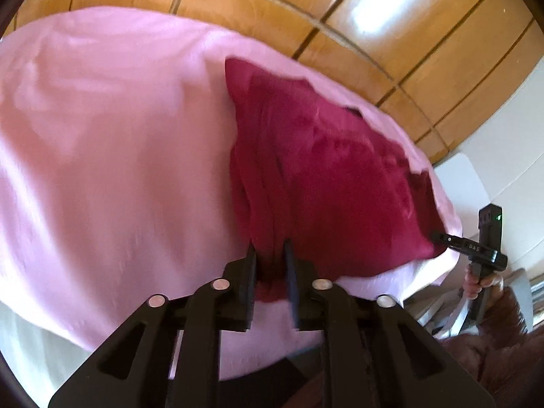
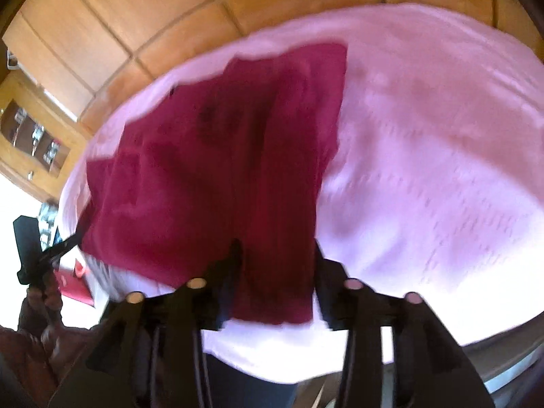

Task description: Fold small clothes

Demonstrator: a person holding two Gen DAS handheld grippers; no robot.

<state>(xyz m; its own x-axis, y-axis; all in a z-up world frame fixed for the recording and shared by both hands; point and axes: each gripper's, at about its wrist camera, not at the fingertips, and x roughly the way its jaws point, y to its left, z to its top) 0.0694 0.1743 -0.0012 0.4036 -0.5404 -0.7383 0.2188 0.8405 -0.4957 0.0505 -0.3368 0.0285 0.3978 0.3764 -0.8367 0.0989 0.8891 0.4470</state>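
A dark red garment (image 1: 323, 170) lies on a pink sheet (image 1: 102, 136), with its near edge bunched into pleats. My left gripper (image 1: 270, 255) is shut on that bunched edge, and the folds run up from its fingers. In the right wrist view the same garment (image 2: 210, 170) spreads over the sheet (image 2: 425, 136). My right gripper (image 2: 276, 248) holds a wide strip of its near edge between its fingers, with the hem hanging below them. Each gripper shows in the other's view at the garment's far corner: the right gripper (image 1: 442, 238) and the left gripper (image 2: 73, 238).
Brown floor tiles (image 1: 374, 51) lie beyond the sheet's far edge. A wooden cabinet with glass (image 2: 34, 136) stands at the left. A person's hand (image 1: 476, 282) holds the right gripper's handle. A pale chair (image 1: 459, 183) and a red object (image 2: 73, 285) sit off the sheet's edge.
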